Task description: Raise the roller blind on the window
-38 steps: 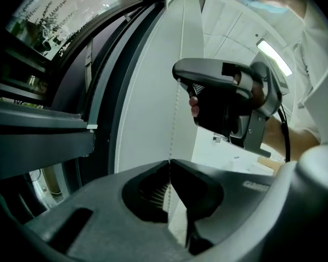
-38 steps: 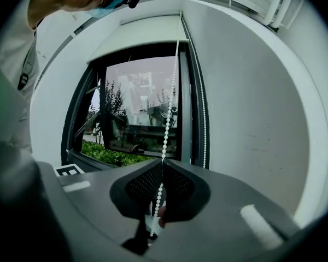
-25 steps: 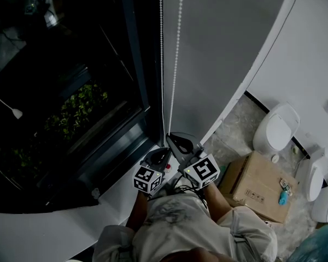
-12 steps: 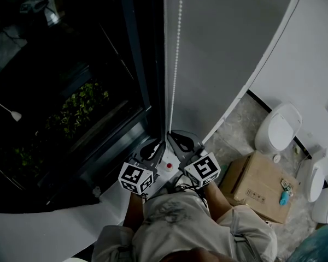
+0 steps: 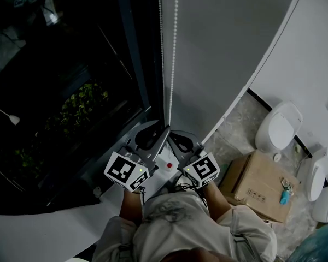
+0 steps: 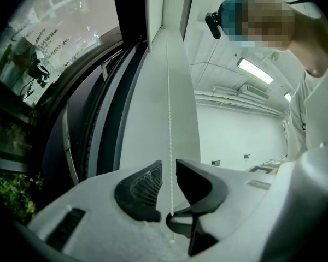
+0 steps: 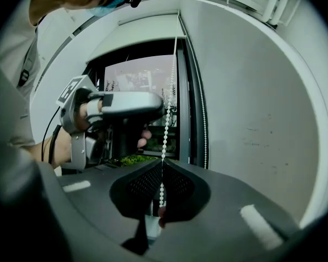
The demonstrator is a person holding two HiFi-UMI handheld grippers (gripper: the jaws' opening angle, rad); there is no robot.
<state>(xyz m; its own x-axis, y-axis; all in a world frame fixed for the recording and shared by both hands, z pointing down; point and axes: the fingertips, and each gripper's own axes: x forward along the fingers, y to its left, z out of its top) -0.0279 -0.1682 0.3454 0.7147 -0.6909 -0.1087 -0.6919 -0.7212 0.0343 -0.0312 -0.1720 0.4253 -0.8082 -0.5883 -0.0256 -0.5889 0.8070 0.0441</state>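
Dark window glass sits left of a grey wall, and the pale roller blind covers the window's top. Its bead chain hangs between both grippers. The right gripper pinches it. The left gripper, its jaws just opened, straddles it without touching.

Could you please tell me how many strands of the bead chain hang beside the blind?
2. One strand runs up from the right gripper's shut fingers and between the left gripper's fingers, just opened; the other hangs free beside it.
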